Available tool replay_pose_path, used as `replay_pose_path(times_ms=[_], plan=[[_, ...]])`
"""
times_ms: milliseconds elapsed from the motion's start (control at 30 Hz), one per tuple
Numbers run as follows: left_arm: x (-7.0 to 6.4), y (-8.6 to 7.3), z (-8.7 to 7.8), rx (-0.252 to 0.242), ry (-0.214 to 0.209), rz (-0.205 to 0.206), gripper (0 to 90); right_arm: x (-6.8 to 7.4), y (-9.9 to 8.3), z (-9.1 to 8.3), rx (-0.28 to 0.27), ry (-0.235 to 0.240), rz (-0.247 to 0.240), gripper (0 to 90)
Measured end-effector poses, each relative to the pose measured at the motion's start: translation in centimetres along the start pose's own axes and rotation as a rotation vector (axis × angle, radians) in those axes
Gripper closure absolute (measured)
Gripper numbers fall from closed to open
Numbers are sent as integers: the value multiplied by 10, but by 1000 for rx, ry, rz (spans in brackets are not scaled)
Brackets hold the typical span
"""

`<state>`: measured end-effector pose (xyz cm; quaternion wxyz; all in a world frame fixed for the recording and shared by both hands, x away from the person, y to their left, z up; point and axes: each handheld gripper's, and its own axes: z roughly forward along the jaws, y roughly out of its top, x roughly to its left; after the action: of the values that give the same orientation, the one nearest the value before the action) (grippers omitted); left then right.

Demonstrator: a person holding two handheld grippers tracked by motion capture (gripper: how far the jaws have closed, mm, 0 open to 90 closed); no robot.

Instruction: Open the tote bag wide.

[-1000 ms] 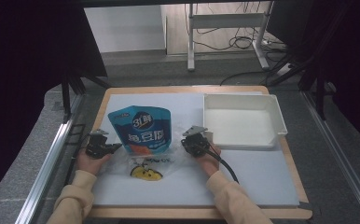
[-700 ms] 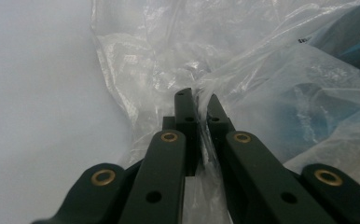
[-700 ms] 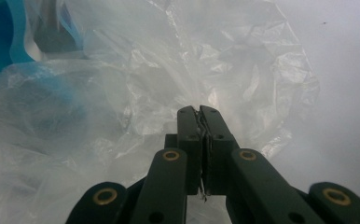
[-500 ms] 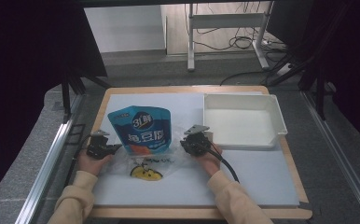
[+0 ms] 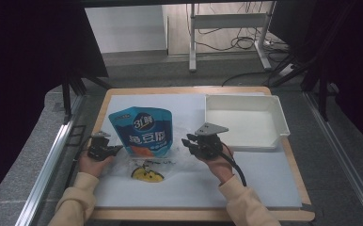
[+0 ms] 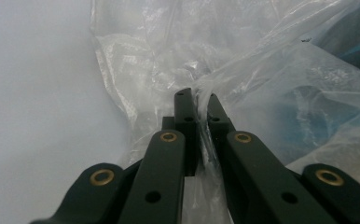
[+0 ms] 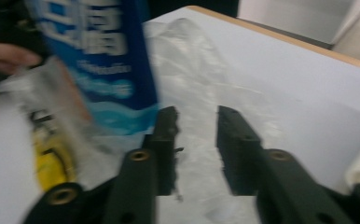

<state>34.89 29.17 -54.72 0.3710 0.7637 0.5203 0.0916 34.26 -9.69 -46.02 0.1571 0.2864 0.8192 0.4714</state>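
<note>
On white mat [image 5: 264, 174]: left gripper [image 6: 197, 100] clenched on clear plastic bag [image 6: 262, 70], right gripper [image 7: 194, 122] spread, unloaded beside it; blue pouch [image 5: 143, 131] upright, seemingly partly bagged, not yet finished.

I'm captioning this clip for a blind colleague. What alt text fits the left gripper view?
Two black jaws of the left claw are pinched shut on a fold of a crinkled clear plastic bag, seen close up. A blue pouch shows through the film at upper right, and the white table surface lies to the left.
</note>
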Motion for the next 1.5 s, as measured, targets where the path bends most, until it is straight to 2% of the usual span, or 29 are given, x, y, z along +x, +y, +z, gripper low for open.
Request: replay_pose_path(times_ms=[67, 100, 133, 200, 233, 300, 467, 500, 567, 700, 867, 900, 933, 967, 1033, 1133, 1200, 1267, 1300, 1333, 1500], plan=[[0, 0, 0, -1, 2, -1, 879, 8, 0, 5, 27, 51, -19, 823], [-1, 0, 0, -2, 3, -1, 879, 15, -4, 16, 68, 82, -36, 859], [-1, 0, 0, -2, 3, -1, 878, 15, -4, 16, 68, 82, -36, 859], [-1, 0, 0, -3, 2, -2, 878, 20, -11, 30, 106, 101, -49, 870], [-1, 0, 0, -3, 1, -2, 877, 24, -18, 43, 139, 104, -55, 871], [-1, 0, 0, -3, 2, -1, 877, 26, -22, 49, 153, 110, -52, 872], [0, 0, 0, -2, 0, -1, 875, 38, -37, 69, 230, 176, -70, 883], [0, 0, 0, -2, 0, -1, 875, 38, -37, 69, 230, 176, -70, 883], [0, 0, 0, -3, 0, -3, 874, 42, -44, 68, 232, 228, -52, 884], [0, 0, 0, -2, -3, -3, 872, 47, -52, 65, 247, 256, -54, 884], [0, 0, 0, -2, -4, -1, 871, 47, -53, 64, 245, 250, -49, 884], [0, 0, 0, -3, -4, -1, 871, 46, -51, 63, 238, 248, -53, 884], [0, 0, 0, -2, -4, -2, 868, 46, -45, 58, 204, 241, -55, 883], [0, 0, 0, -2, -4, -2, 868, 46, -45, 58, 204, 241, -55, 883], [-1, 0, 0, -2, -3, -3, 867, 43, -34, 53, 155, 236, -53, 884], [-1, 0, 0, -1, -1, -4, 864, 41, -16, 56, 99, 245, -47, 884], [-1, 0, 0, -2, 0, -3, 864, 42, -14, 58, 97, 253, -51, 884], [-1, 0, 0, -3, -1, -2, 862, 49, -9, 73, 124, 285, -90, 884], [-1, 0, 0, -3, -1, -2, 862, 49, -9, 73, 124, 285, -90, 884], [-1, -1, 0, -3, -2, -1, 862, 52, -11, 83, 143, 286, -97, 885], [-1, -1, 0, -4, -2, -1, 862, 58, -21, 97, 195, 298, -117, 886]])
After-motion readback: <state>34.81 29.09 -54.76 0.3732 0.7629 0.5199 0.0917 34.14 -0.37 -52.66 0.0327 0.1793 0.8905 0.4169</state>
